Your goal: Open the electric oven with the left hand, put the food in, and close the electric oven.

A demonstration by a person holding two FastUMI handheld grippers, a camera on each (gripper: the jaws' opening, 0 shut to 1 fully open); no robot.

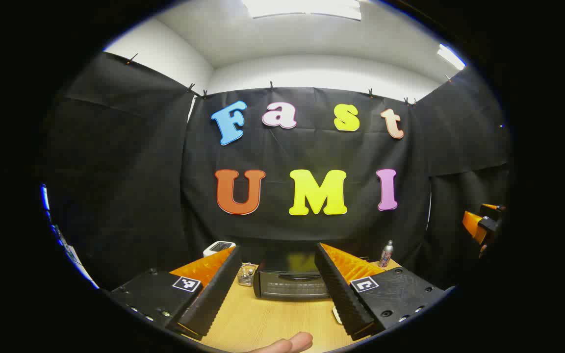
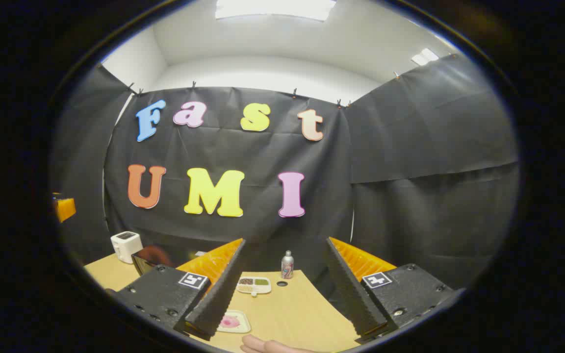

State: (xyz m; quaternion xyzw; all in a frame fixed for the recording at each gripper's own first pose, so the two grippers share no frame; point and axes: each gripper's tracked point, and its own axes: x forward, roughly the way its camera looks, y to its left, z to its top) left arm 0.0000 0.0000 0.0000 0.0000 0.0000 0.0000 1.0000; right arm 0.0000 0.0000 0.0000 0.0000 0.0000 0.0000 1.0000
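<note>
Open left gripper [image 1: 278, 287] jaws framing oven [image 1: 292, 283].

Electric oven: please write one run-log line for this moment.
electric oven: door closed | left gripper: open, facing it | right gripper: open | food tray: on table

The pale wooden table top [image 1: 272, 321] looks smooth with a faint sheen. The black electric oven [image 1: 292, 284] has a glossy dark door, seemingly glass, that mirrors the wall. A small silvery metal bottle [image 2: 287, 264] shines. The white toaster [image 2: 126, 246] looks like matt plastic.
</note>
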